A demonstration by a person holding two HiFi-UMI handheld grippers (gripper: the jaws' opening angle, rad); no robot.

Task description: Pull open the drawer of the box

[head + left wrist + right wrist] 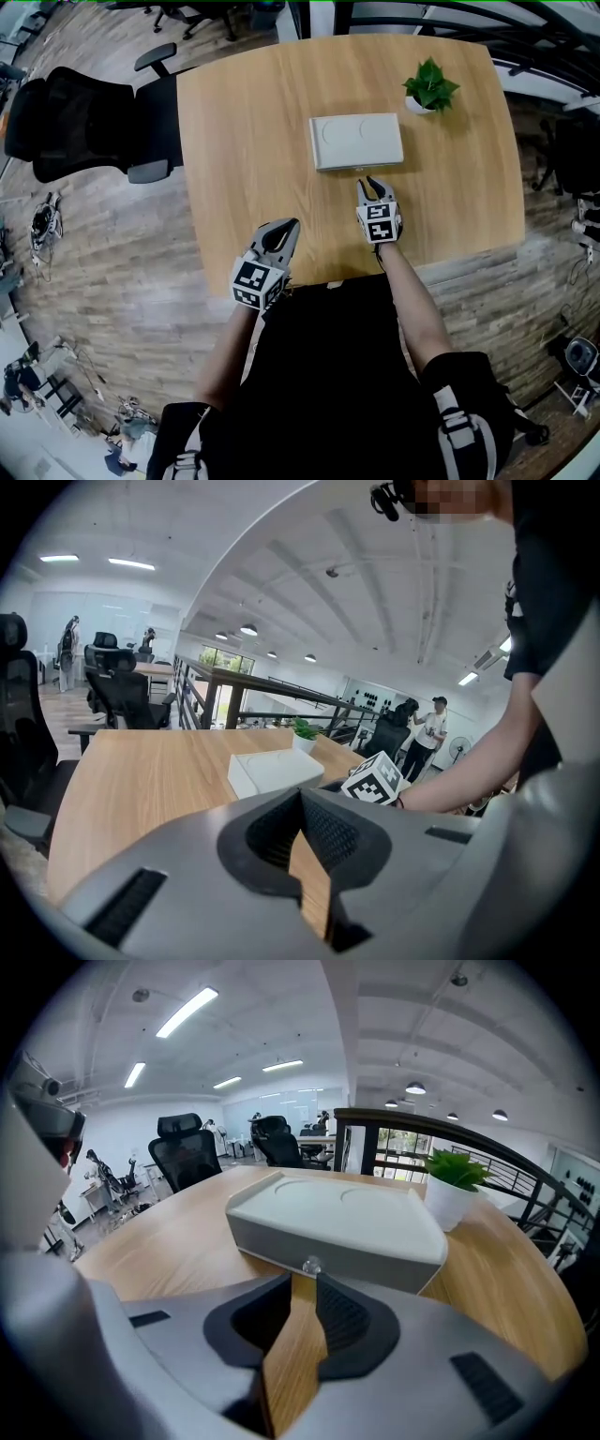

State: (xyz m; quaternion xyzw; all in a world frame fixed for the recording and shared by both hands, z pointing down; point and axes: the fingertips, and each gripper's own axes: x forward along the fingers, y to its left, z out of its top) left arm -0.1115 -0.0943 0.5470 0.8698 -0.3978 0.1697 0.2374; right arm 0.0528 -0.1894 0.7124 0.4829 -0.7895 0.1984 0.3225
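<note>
A flat pale-grey box (356, 141) lies in the middle of the wooden table (234, 141), its drawer front facing me. In the right gripper view the box (337, 1218) fills the middle, with a small clear knob (310, 1266) on the drawer front. My right gripper (374, 185) points at that front; its jaws stand a little apart, and the right gripper (304, 1281) has its tips just short of the knob, apart from it. My left gripper (289, 227) hovers near the table's near edge, left of the box, shut and holding nothing (302, 799).
A small potted plant (430, 86) stands right of the box, at the back. A black office chair (84, 122) sits off the table's left side. Railings and other desks lie beyond. Other people stand far off in the left gripper view.
</note>
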